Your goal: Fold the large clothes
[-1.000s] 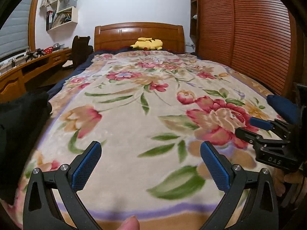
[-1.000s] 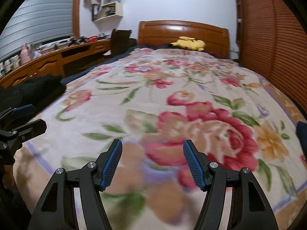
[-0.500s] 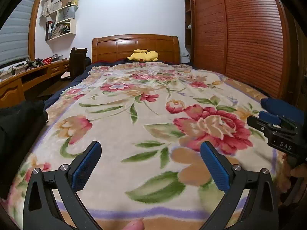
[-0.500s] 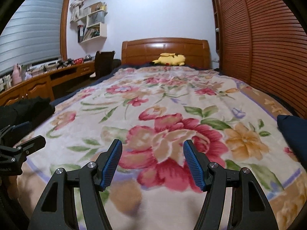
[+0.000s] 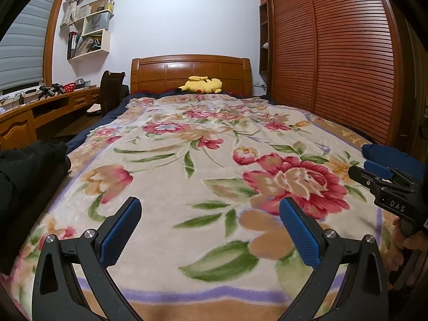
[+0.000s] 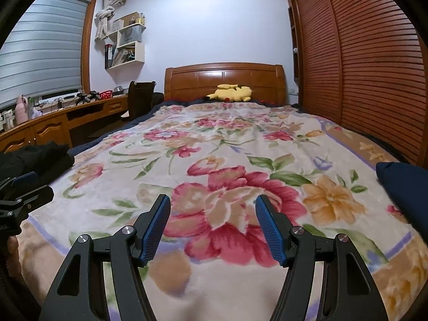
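A black garment [image 5: 24, 171] lies bunched at the bed's left edge, also visible as the black garment [image 6: 34, 159] in the right wrist view. A folded navy garment [image 6: 404, 187] rests at the right edge, seen too as the navy garment [image 5: 393, 156]. My left gripper [image 5: 210, 208] hovers open over the floral blanket [image 5: 208, 160] near the foot, nothing between its blue pads. My right gripper [image 6: 212, 204] is open above a big red flower, empty. Each gripper shows at the other view's side: right gripper [image 5: 374, 172], left gripper [image 6: 26, 184].
A yellow plush toy [image 5: 203, 85] lies by the wooden headboard [image 5: 191, 73]. A wooden desk [image 6: 53, 123] and dark chair [image 6: 140, 99] stand left of the bed. Slatted wardrobe doors [image 5: 345, 61] run close along the right side. Wall shelves [image 6: 125, 45] hang above the desk.
Both views have tilted upward, showing more wall and headboard. Both grippers shifted slightly across the foot of the bed. Jaws stayed open and empty.
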